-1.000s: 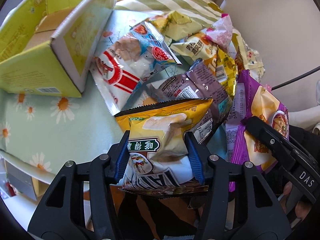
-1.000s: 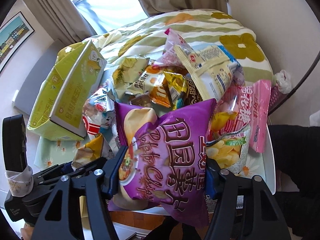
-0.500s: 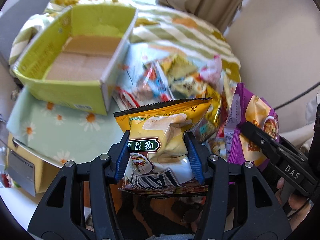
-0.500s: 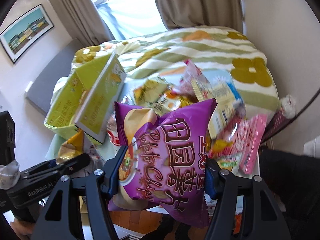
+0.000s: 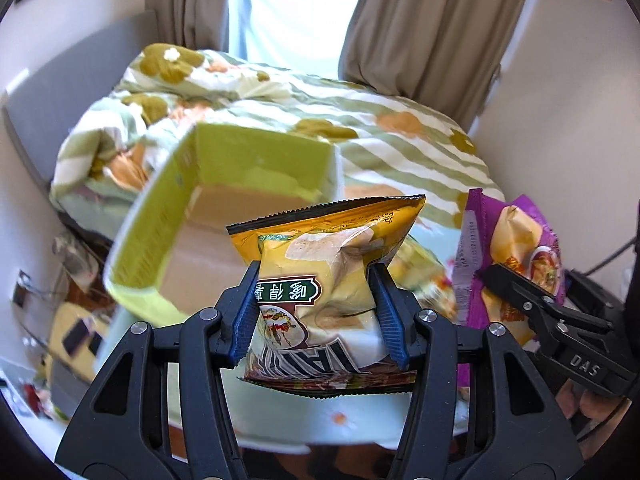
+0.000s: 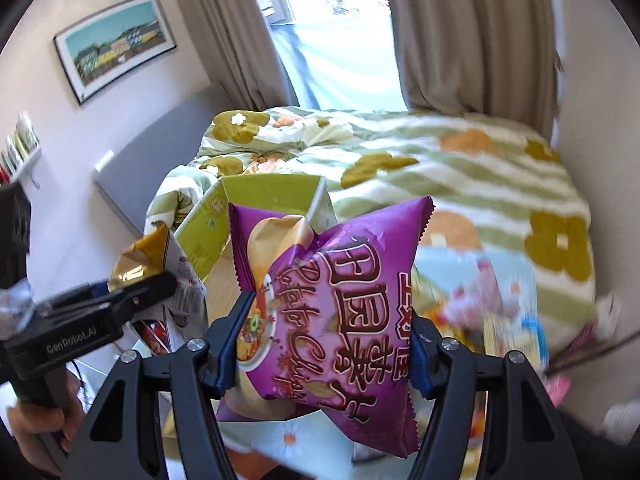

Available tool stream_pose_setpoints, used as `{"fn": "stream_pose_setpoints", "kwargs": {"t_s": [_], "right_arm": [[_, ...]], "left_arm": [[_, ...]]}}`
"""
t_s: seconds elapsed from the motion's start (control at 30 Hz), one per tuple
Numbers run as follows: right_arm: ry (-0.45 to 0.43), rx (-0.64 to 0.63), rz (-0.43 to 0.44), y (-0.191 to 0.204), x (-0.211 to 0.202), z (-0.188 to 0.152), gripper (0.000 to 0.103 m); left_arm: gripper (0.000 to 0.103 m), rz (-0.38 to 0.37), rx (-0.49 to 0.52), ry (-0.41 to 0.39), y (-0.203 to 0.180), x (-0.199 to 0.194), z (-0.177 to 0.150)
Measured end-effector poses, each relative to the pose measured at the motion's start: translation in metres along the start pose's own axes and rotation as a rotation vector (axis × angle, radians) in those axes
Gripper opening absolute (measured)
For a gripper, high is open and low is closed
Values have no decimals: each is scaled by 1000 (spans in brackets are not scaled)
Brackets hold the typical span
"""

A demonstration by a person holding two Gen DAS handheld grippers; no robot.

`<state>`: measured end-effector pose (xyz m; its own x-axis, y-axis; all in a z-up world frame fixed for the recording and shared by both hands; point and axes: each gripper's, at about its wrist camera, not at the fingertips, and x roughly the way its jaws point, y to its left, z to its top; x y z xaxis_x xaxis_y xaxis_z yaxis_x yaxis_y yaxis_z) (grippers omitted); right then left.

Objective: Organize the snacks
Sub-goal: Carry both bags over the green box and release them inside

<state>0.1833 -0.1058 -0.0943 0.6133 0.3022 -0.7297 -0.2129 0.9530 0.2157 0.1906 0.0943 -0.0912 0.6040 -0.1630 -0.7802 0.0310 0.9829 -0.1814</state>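
Observation:
My left gripper (image 5: 316, 316) is shut on a gold chip bag (image 5: 320, 264) and holds it up in front of an open yellow-green cardboard box (image 5: 256, 160). The box looks empty inside. My right gripper (image 6: 328, 340) is shut on a purple potato chip bag (image 6: 340, 300), held up with the same box (image 6: 272, 192) behind it. The purple bag (image 5: 516, 248) and right gripper also show at the right of the left wrist view. The gold bag (image 6: 140, 256) and left gripper show at the left of the right wrist view.
A blurred pile of snack packets (image 6: 492, 308) lies on the daisy-print table (image 5: 352, 416) to the right. Behind is a bed with a striped floral blanket (image 5: 400, 120), curtains (image 6: 460, 32) and a window. A wall is close on the right.
Both grippers have risen and tilted up with their bags. The snack pile has dropped out of the left view, and the open box now sits straight ahead.

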Motion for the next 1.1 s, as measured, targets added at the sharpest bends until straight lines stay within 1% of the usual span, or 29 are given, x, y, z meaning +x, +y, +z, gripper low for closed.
{"fn": "stream_pose_setpoints", "kwargs": {"t_s": [0.17,0.33,0.47,0.6,0.67,0.7,0.73,0.83,0.93,1.03,1.1], "right_arm": [[-8,-14,-36,32,36,44,62],[13,2,-72,54,82,79,62],[39,49,-96,59,121,94,62],[79,90,-135,58,149,98,62],[95,121,-144,56,156,98,62],[100,126,-148,56,159,99,62],[108,127,-158,54,162,98,62],[130,121,-180,55,170,99,62],[135,123,-174,54,175,98,62],[141,100,-166,56,179,99,62],[144,92,-139,58,181,104,62]], "left_arm": [[49,15,27,35,44,38,46],[50,17,104,106,82,97,89],[50,11,164,163,96,142,109],[51,-10,202,217,104,187,122],[58,-3,228,211,105,199,127],[77,3,238,206,105,202,128],[103,24,248,197,105,206,130],[103,28,250,182,109,208,130],[103,19,220,182,118,203,127],[103,18,185,181,126,184,119],[103,39,171,162,132,167,116]]}}
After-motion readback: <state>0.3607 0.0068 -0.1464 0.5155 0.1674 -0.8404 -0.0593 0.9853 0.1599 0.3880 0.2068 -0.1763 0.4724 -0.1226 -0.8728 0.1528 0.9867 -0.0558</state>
